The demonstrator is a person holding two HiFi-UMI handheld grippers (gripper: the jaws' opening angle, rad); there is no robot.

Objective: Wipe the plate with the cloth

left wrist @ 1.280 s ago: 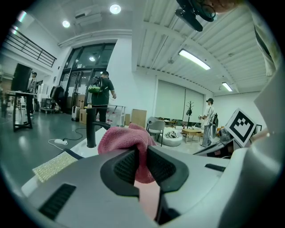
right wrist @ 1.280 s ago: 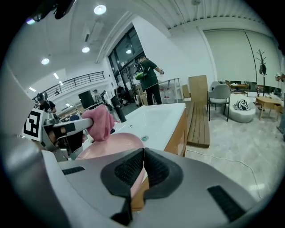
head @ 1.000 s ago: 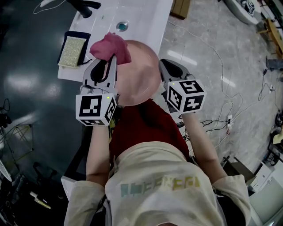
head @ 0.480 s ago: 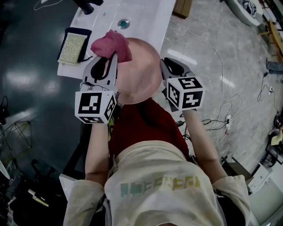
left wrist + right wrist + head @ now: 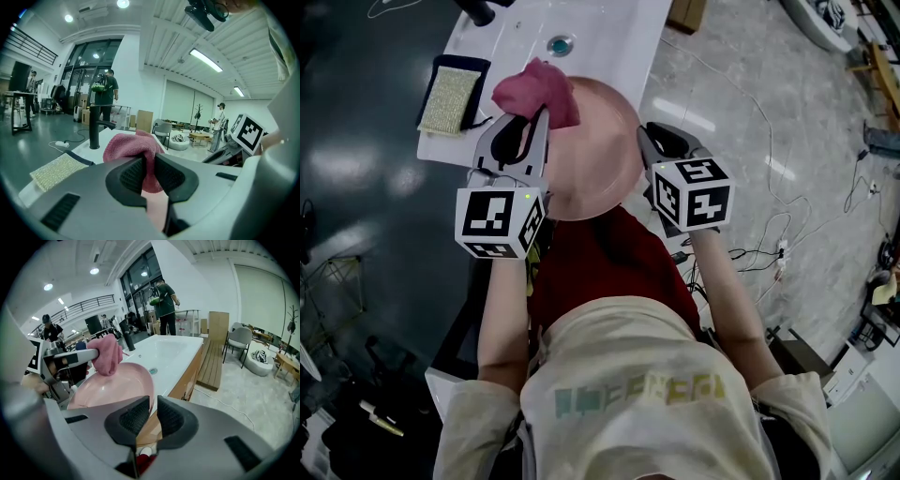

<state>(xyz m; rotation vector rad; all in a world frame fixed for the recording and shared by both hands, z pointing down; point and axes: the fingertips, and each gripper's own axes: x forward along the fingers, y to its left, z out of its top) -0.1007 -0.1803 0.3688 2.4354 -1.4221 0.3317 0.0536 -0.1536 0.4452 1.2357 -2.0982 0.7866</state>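
1. Our right gripper is closed on the near right rim of the pink plate. It holds the plate tilted above the edge of the white table, so the plate's face is open to the other gripper.
2. Our left gripper is clamped tight on the pink cloth, which bunches out beyond its jaws as a wiping pad.
3. The cloth sits at the plate's far left rim, seemingly touching it, just ahead of the left gripper.

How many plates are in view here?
1: the pink plate, its rim pinched in the right gripper, the left gripper's cloth at its far edge. No other shows.
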